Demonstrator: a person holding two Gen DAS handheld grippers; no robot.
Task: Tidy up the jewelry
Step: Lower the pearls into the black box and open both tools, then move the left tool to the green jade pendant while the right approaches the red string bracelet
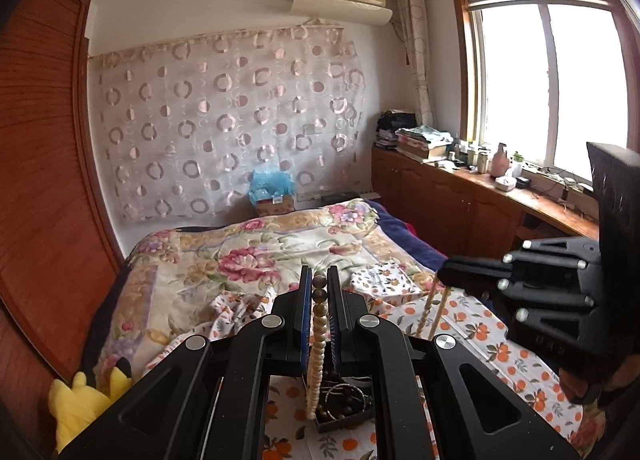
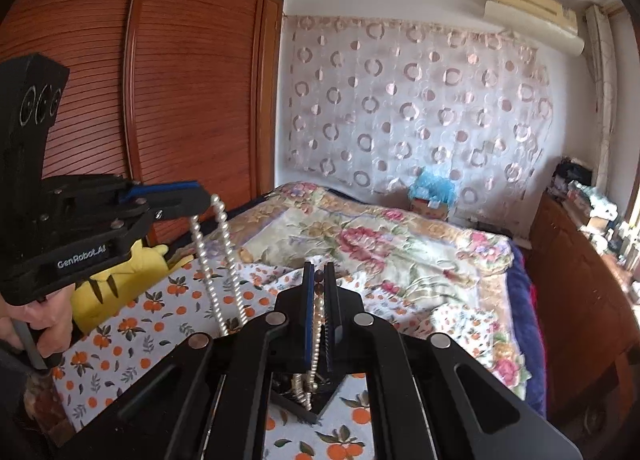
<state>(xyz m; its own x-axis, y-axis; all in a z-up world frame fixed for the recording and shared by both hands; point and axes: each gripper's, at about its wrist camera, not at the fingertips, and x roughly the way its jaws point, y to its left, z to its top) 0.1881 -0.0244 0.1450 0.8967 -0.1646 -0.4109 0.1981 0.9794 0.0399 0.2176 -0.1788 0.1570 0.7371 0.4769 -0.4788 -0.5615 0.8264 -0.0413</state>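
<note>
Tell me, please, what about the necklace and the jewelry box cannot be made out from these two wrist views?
- Pearl necklace: its lower end, in both views, is hidden behind the gripper bodies.
- Jewelry box: mostly covered by the left gripper; its contents are a dark tangle, too small to sort.
- Right gripper: whether its strand is the same necklace is unclear; the link is hidden.
- Box in the right wrist view: only a corner shows.

Bed [image 2: 516, 260] carries a floral quilt [image 1: 256, 256] and an orange-print cloth [image 1: 492, 344] spread at the near end. On the cloth: a small dark tray [image 1: 344, 416] of jewelry. Yellow plush toy [image 1: 86, 404] at bed's edge.
</note>
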